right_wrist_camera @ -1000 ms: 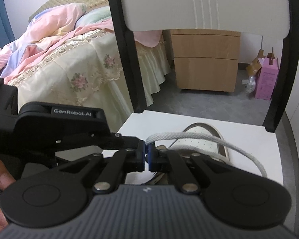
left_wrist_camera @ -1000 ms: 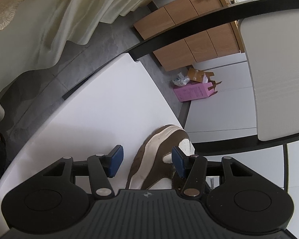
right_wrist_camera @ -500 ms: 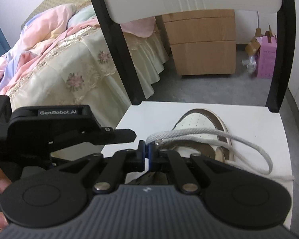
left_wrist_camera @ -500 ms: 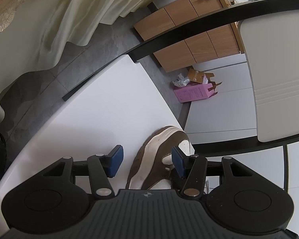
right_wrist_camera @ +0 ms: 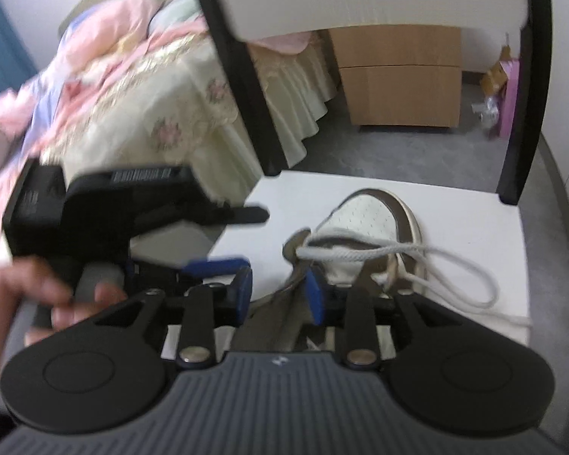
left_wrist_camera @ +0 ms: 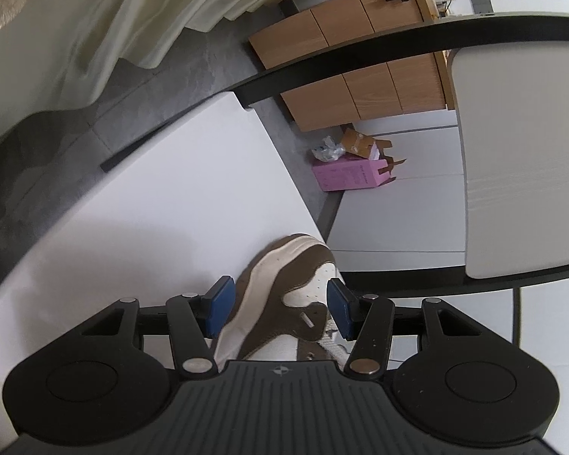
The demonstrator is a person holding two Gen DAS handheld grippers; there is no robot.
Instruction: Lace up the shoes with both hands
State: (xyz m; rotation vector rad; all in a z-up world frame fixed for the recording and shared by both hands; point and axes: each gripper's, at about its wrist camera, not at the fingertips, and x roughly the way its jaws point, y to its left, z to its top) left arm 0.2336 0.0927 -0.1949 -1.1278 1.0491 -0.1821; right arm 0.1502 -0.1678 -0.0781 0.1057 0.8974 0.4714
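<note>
Right gripper (right_wrist_camera: 278, 292) fingers opening, empty — the shoelace (right_wrist_camera: 345, 256) lies just ahead; left gripper (left_wrist_camera: 277, 305) spread, straddling the sneaker (left_wrist_camera: 284, 288).

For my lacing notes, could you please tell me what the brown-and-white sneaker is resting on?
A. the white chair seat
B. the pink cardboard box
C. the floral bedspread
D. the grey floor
A: the brown-and-white sneaker lies on the white chair seat, between the chair's black back posts, with its white rope lace looped over it.
</note>
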